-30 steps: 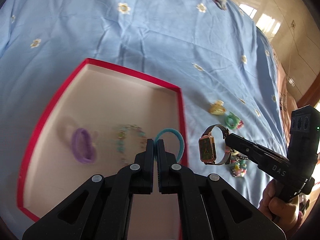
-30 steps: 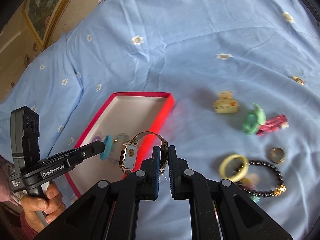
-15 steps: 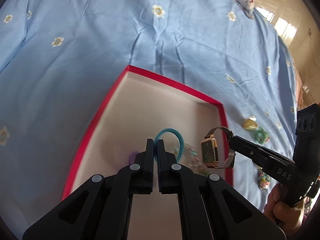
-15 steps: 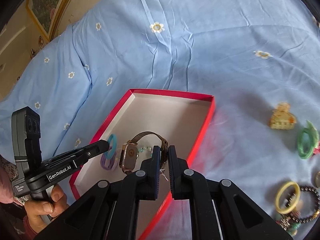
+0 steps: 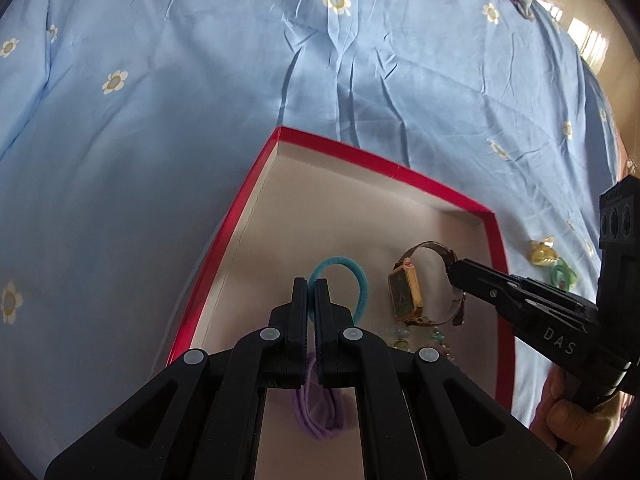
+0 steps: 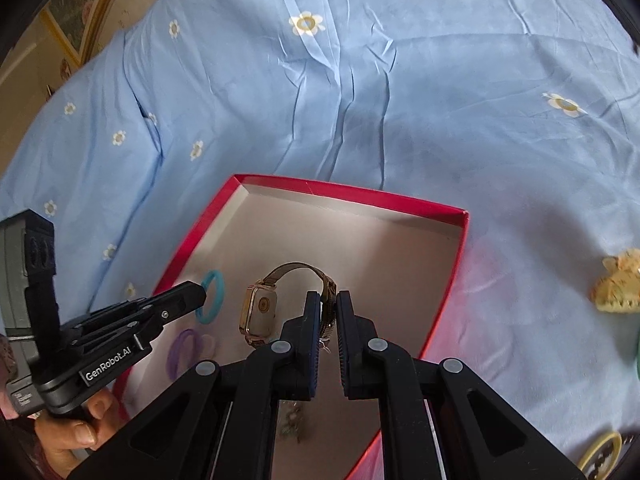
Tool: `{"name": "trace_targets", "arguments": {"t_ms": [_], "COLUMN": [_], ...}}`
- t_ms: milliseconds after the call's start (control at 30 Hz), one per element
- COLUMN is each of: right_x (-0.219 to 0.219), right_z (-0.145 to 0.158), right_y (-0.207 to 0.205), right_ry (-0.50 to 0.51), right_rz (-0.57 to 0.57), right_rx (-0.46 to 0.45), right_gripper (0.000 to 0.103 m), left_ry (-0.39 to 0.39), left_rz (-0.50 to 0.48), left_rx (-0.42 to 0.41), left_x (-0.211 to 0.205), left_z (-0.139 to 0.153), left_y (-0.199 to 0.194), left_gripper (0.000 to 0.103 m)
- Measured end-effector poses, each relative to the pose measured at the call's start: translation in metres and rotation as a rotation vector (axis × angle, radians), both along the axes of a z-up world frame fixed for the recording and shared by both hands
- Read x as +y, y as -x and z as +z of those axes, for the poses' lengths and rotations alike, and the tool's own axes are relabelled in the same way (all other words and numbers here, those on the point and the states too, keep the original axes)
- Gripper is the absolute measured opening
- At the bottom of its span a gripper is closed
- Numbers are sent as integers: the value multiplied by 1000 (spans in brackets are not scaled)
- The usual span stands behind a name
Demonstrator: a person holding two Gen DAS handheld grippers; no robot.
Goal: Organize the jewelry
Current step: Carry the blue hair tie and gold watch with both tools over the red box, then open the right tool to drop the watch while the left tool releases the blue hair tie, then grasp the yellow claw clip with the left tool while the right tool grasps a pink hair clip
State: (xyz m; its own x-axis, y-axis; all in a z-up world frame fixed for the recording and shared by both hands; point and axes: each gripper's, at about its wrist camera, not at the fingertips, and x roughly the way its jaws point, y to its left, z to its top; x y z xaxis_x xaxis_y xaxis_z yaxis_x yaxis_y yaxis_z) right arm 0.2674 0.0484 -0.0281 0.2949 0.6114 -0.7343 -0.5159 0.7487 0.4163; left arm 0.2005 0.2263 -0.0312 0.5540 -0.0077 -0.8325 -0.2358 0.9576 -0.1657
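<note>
A red-rimmed box (image 5: 236,216) with a pale inside lies on the blue bedsheet; it also shows in the right wrist view (image 6: 440,208). My left gripper (image 5: 311,286) is shut on a teal hair tie (image 5: 356,276) and holds it above the box floor. My right gripper (image 6: 329,300) is shut on the strap of a gold square watch (image 6: 260,312), held over the box beside the teal tie (image 6: 212,296). A purple hair tie (image 5: 320,412) and a beaded bracelet (image 5: 420,336) lie in the box.
On the sheet right of the box lie a yellow claw clip (image 6: 616,284), a yellow ring (image 6: 600,448) and a green clip (image 5: 562,274). A picture frame (image 6: 80,12) stands at far left beyond the bed.
Both grippers have moved further in over the box with the teal tie and the watch still held. The loose jewelry has slid toward the right edge of view.
</note>
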Motion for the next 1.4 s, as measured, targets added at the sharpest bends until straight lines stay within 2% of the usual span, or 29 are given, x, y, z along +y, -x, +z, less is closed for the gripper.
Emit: {"name": "trace_targets", "arguments": {"t_ms": [133,367,433,500,567,633,800,900,1400], "right_x": [5,9,9,9,8,5,-9,-23,-134], "right_z": [-4,-4,-4,-4,-3,-2,12,20,28], "right_y": [-1,-1,-1,-1,-2,-1,8,18,48], "right_ry": [33,62,60,54,45,30,-27,-47,-45], "right_rz": [8,26,28,30,25,17,8,-1,-150], "right_rx": [-15,-34,-32,-29,-26,-21,-38,-56,-71], "right_gripper": [7,9,10,12,14,20,23,31,35], "left_ry": [0,-17,-13,-8,-16,-16,7,20,63], "left_rz": [0,0,6,17,27,33,51,51,-37], "left_rx": [36,42,40,36,29,21,-13,-32,-26], "left_x": [0,-2,-1,0,2,3,3,-1,-53], "left_z": [-8,-7,-6,-5,-2,2,13,19,17], "left_y": [-3,-4,-4,-2,-1,2,15,22,40], "left_gripper": [2,5,11,30,35,35,35,36,38]}}
